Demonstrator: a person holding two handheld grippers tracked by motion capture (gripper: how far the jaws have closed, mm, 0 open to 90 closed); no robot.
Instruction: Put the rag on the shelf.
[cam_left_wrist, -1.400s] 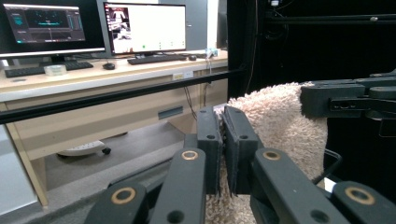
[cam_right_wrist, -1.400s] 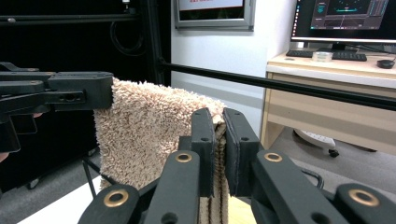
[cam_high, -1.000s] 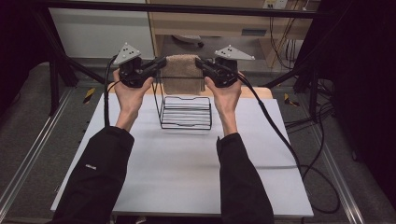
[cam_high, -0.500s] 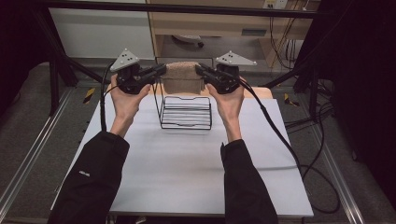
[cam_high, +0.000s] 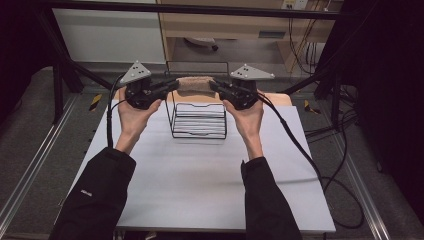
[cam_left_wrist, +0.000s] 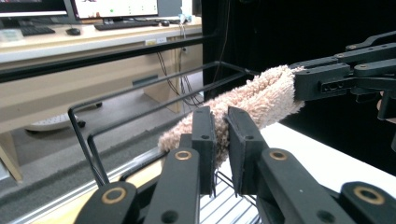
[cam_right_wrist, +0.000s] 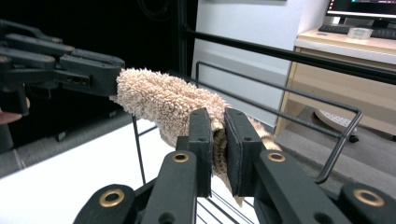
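From the high view, my left tongs (cam_high: 172, 85) and right tongs (cam_high: 214, 85) face each other over the far edge of the white desk (cam_high: 200, 175), each pinching one end of a rolled tan towel (cam_high: 194, 83). The towel hangs stretched between them, just above the black wire rack (cam_high: 197, 120) standing on the desk.

In the left gripper view, my left tongs (cam_left_wrist: 222, 140) are clamped nearly closed on the fluffy towel (cam_left_wrist: 252, 100); the other tongs (cam_left_wrist: 322, 79) grip its far end. The rack's top bars (cam_left_wrist: 140, 100) run behind.

In the right gripper view, my right tongs (cam_right_wrist: 218, 144) squeeze the towel (cam_right_wrist: 163, 100) tight, the left tongs (cam_right_wrist: 88, 74) holding its opposite end.
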